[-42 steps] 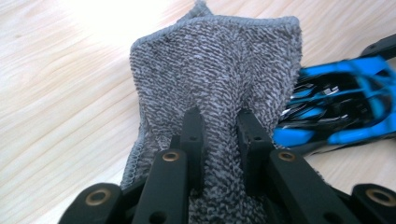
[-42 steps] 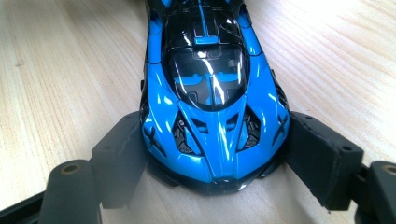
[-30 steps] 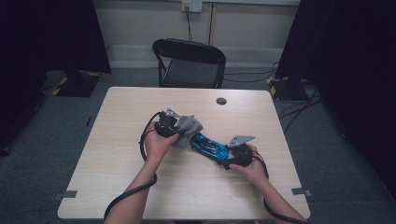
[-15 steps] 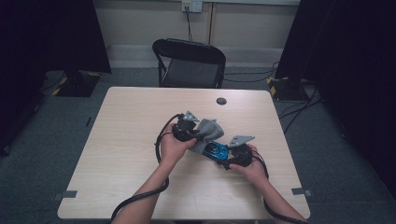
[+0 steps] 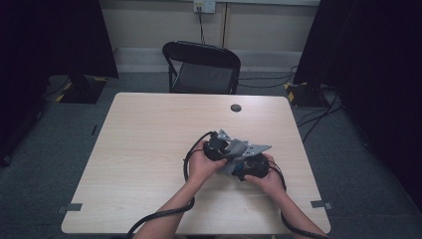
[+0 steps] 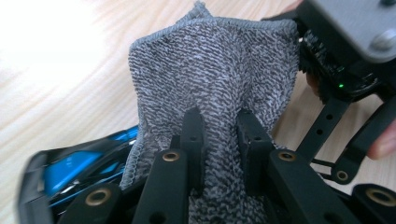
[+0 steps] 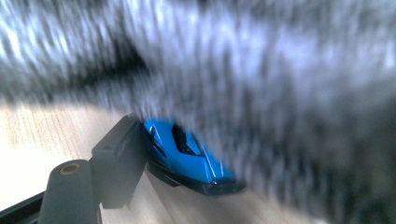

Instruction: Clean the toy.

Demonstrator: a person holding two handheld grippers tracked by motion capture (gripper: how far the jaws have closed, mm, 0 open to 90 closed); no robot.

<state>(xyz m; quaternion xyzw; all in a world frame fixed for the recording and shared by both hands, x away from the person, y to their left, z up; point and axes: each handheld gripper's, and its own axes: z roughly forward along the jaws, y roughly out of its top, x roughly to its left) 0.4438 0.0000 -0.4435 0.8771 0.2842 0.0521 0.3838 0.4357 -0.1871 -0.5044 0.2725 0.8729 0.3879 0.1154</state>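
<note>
A: Where do we have the cloth [image 6: 212,70]?

B: Our left gripper [image 6: 218,135] is clenched on it; in the left gripper view the grey towelling bunches between the two black jaws and stands up above them. From the high view it sits between our two hands, right of the table's [image 5: 149,144] middle.

A: And the car [image 7: 187,154]?

B: The blue toy car lies on the table under the cloth. In the right gripper view one jaw of our right gripper [image 5: 254,167] presses against its side, and the blurred cloth hangs over the rest. The jaws stand wide, clamped around the car.

A: How close are the grippers?

B: Just beside each other; the cloth drapes over the car and reaches the right gripper's body.
</note>
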